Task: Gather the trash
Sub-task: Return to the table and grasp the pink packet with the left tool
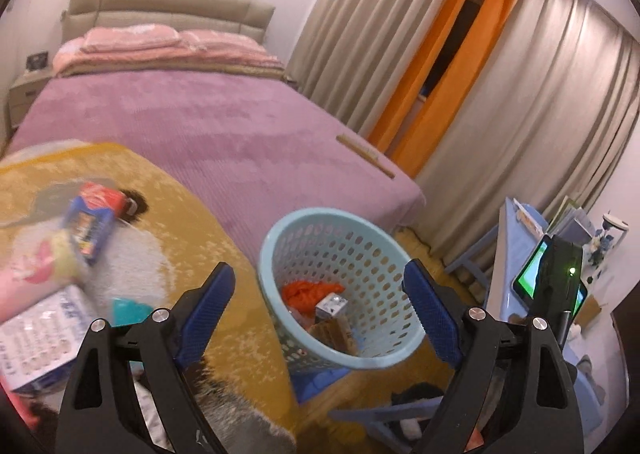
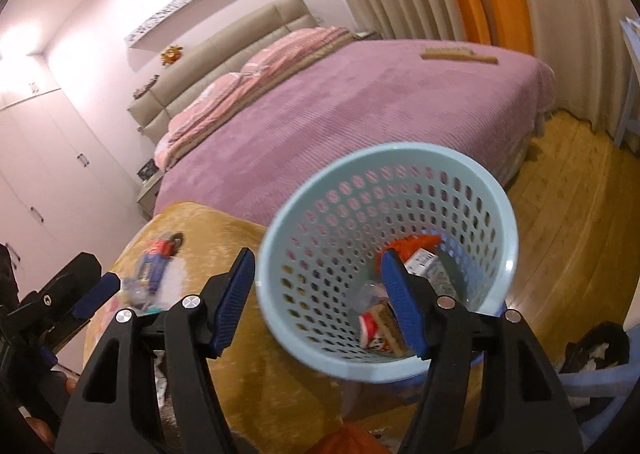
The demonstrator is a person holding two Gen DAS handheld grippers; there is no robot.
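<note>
Just beyond basket rim (image 2: 508, 238), bare floor (image 2: 560, 214)

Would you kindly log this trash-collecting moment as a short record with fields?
Bin: pale blue perforated basket, beside the bed
Bin contents: orange wrapper, small cartons
Left claw: open, nothing between its pads
Right claw: open, nothing gripped, over the basket
Still out: blue and red box on the yellow blanket

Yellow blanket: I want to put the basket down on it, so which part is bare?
The yellow blanket is bare between the light blue basket and the blue box. Its left side is crowded with packets and the white carton. The purple bedspread beyond is bare.
</note>
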